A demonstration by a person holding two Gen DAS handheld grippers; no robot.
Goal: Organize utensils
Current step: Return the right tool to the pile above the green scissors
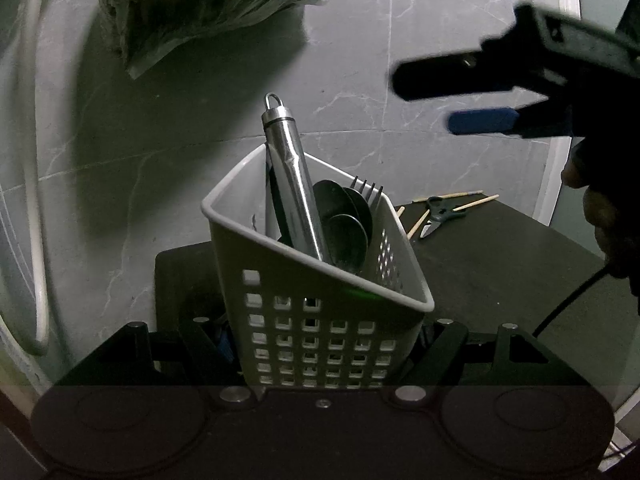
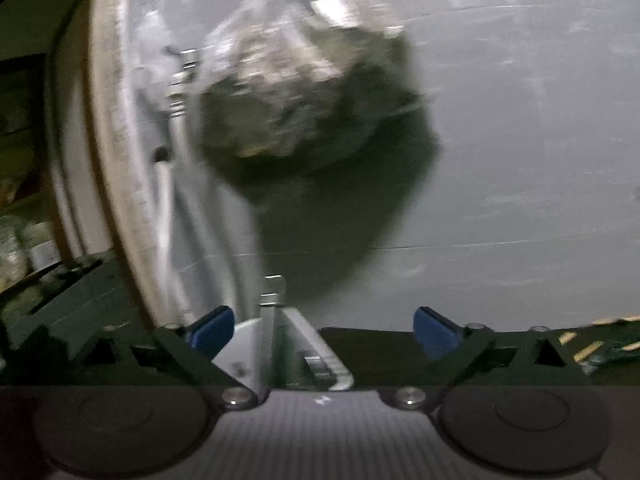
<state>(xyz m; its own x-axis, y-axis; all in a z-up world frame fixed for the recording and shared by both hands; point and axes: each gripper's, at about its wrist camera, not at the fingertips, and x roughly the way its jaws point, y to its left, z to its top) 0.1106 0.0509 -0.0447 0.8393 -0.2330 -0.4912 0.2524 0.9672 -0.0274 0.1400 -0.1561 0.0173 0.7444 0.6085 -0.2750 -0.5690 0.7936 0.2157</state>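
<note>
Item: white caddy point(image 1: 320, 312), clamped in our left tool point(image 1: 320, 344), holding steel handle point(image 1: 294, 184), spoons, fork. Our right tool point(image 2: 324, 330) gapes empty above the caddy. Scissors point(image 1: 438, 214) lie right of it on the table point(image 1: 500, 264); we judge they suit a square, mid-handle grip.

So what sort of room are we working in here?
Probably a home kitchen corner: a white utensil caddy holding steel cutlery sits on a dark counter against grey marble-look wall tiles, with scissors lying nearby.

Utensils point(image 1: 320, 216) in basket point(image 1: 320, 320), scissors point(image 1: 440, 214) behind.
</note>
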